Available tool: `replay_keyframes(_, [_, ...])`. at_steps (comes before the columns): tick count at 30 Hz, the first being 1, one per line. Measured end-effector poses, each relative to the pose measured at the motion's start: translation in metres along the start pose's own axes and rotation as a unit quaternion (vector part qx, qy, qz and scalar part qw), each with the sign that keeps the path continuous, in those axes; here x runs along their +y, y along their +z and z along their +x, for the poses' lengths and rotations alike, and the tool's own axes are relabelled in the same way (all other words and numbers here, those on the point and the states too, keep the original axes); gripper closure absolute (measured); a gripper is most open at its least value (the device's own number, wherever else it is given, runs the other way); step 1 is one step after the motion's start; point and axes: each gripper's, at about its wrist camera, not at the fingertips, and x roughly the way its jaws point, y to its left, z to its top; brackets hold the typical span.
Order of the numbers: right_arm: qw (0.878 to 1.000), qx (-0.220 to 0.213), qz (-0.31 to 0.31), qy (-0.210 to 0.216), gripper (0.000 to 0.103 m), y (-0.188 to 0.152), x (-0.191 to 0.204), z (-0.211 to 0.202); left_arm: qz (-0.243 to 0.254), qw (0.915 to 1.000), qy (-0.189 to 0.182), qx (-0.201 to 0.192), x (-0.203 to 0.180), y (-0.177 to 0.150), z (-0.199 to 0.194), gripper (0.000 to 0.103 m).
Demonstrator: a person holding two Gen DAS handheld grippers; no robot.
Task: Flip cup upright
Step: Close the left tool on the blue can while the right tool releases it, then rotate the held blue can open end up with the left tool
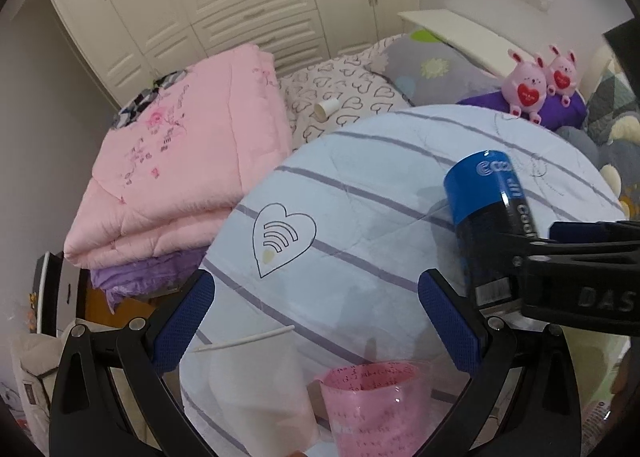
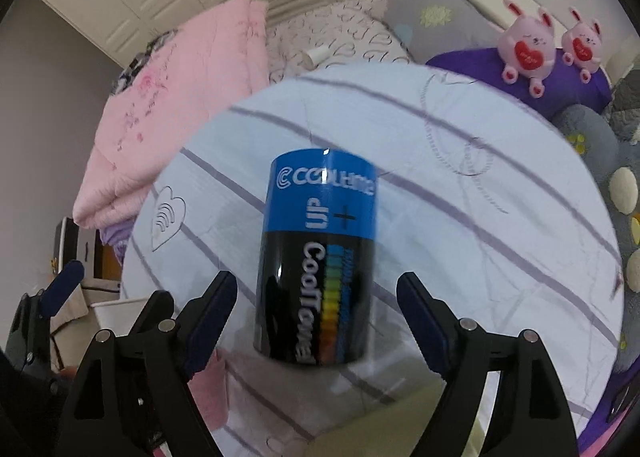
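Note:
A blue and black cup [image 2: 320, 261] printed "CoolTowel" stands inverted on the light blue striped quilt [image 2: 460, 217], blue end up, its lettering upside down. My right gripper [image 2: 316, 297] is open, its fingers either side of the cup's lower part with gaps on both sides. In the left wrist view the same cup [image 1: 486, 209] is at the right, with the right gripper [image 1: 580, 277] around its base. My left gripper [image 1: 316, 309] is open and empty over the quilt. A pink translucent cup [image 1: 376, 405] stands open end up just below my left gripper.
A folded pink quilt [image 1: 180, 177] lies at the left. A small paper cup [image 1: 326, 109] lies on the heart-print sheet behind. Two pink plush rabbits [image 1: 540, 83] sit on a purple cushion at the back right. White wardrobes [image 1: 240, 9] stand behind the bed.

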Motion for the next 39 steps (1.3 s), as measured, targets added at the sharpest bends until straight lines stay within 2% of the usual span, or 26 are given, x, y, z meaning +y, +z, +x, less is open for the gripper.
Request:
replay_keyframes(3, [1.000, -0.010, 0.004, -0.007, 0.020, -0.002, -0.006, -0.012, 0.002, 1.0000, -0.002, -0.004, -0.004, 0.005, -0.005, 0.000])
replay_keyframes(6, [1.000, -0.023, 0.006, -0.018, 0.020, -0.008, -0.016, -0.026, 0.005, 0.9997, -0.025, -0.002, -0.013, 0.012, -0.007, 0.000])
replay_keyframes(11, [0.999, -0.040, 0.014, -0.028, 0.020, -0.011, -0.033, -0.043, 0.014, 0.9992, -0.037, 0.004, -0.037, 0.024, -0.006, 0.000])
replay_keyframes(15, [0.998, -0.058, 0.021, -0.029, 0.020, -0.011, -0.046, -0.057, 0.011, 0.9970, -0.073, 0.023, -0.052, 0.034, -0.002, 0.000])
replay_keyframes(18, [0.997, -0.074, 0.023, -0.023, 0.020, -0.010, -0.050, -0.064, 0.002, 0.9968, -0.070, 0.038, -0.060, 0.043, 0.008, 0.000])
replay_keyframes(22, [0.996, -0.082, 0.013, -0.045, 0.020, -0.006, -0.056, -0.062, -0.015, 0.9960, -0.071, 0.052, -0.069, 0.051, 0.020, 0.000])
replay_keyframes(26, [0.996, -0.077, 0.012, -0.047, 0.020, -0.002, -0.066, -0.052, -0.045, 0.9913, -0.084, 0.090, -0.075, 0.055, 0.040, 0.000])
replay_keyframes(31, [0.995, -0.074, 0.013, -0.060, 0.020, 0.002, -0.078, -0.044, -0.047, 0.9892, -0.082, 0.112, -0.090, 0.061, 0.059, 0.000])
replay_keyframes(35, [0.996, -0.069, 0.016, -0.058, 0.020, 0.004, -0.083, -0.039, -0.076, 0.9853, -0.090, 0.124, -0.092, 0.062, 0.072, 0.002])
replay_keyframes(39, [0.995, -0.065, 0.019, -0.067, 0.020, 0.005, -0.089, -0.034, -0.074, 0.9837, -0.094, 0.135, -0.100, 0.062, 0.082, 0.003])
